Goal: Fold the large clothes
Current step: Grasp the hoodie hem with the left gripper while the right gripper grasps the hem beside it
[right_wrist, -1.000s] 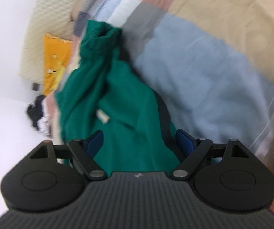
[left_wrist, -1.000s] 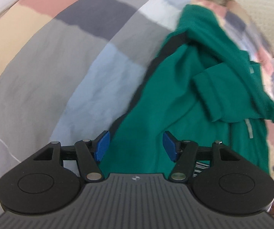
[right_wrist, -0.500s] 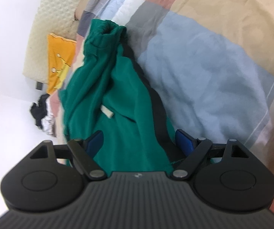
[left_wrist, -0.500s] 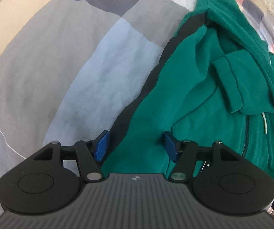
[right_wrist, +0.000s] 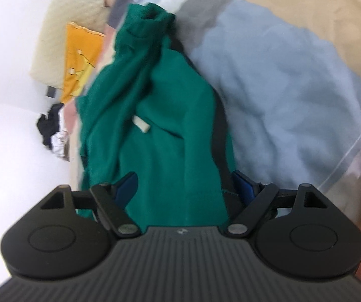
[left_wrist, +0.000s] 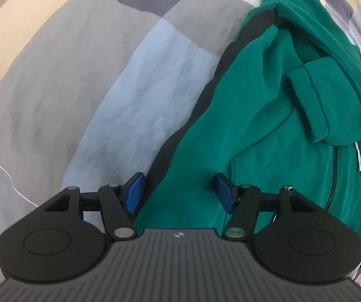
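Note:
A large green hooded jacket [left_wrist: 255,130] with a black side stripe lies crumpled on a patchwork bedspread [left_wrist: 79,75]. A sleeve cuff [left_wrist: 308,100] is folded over its front beside the zip. My left gripper [left_wrist: 179,192] is open, its blue pads either side of the jacket's lower hem near the black stripe. In the right wrist view the jacket [right_wrist: 160,130] runs away from me, a white cord tip [right_wrist: 141,124] on it. My right gripper [right_wrist: 185,187] is open over the hem at the other side, the black stripe by its right pad.
The bedspread [right_wrist: 281,100] has blue, grey, beige and pink patches. A cream quilted pillow [right_wrist: 62,25] and a yellow cloth [right_wrist: 79,58] lie at the far end. A dark and white bundle [right_wrist: 52,130] sits at the bed's edge by a white wall.
Both grippers have moved in closer over the jacket's hem and stayed open. The left view has tilted down, so the jacket fills more of the frame. The jacket has not moved.

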{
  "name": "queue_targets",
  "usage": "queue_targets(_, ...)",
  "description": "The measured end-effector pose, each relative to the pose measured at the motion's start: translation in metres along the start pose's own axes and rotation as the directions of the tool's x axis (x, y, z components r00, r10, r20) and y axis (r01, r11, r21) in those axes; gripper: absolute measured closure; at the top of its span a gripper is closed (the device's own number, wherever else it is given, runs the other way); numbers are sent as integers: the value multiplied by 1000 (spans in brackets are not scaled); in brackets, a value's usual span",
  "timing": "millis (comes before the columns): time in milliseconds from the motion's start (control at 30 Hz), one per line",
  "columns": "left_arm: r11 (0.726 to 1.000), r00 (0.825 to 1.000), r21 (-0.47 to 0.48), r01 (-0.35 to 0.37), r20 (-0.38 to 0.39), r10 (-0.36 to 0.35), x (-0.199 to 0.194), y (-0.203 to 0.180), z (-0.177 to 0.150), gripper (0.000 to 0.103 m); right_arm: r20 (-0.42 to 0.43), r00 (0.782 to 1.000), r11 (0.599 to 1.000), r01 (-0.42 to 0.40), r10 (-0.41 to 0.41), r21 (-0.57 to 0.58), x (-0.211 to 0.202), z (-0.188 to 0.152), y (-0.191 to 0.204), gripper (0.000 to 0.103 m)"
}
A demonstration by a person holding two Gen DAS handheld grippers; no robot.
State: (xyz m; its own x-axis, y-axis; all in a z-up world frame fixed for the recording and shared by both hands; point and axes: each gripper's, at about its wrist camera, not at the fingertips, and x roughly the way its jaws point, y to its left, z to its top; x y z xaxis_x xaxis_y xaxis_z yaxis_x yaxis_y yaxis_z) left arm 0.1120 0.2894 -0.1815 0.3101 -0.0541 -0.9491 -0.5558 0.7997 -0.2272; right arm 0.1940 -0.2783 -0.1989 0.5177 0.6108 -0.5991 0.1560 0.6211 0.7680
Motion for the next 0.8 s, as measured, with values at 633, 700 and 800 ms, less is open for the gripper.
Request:
queue_targets(633, 960, 991, 265, -92, -75, 115, 11, -46, -1, 88, -43, 984, 983, 169, -172, -73, 18, -10, 5, 47)
queue_targets(700, 961, 995, 264, -82, -38, 95, 0, -48, -2, 93, -11, 983, 981, 181, -183, -71, 12, -10, 6, 70)
queue_targets(800, 975, 999, 219, -34, 25, 29, -22, -37, -5, 95, 29, 987, 980, 162, -160, -116, 5, -12, 14, 86)
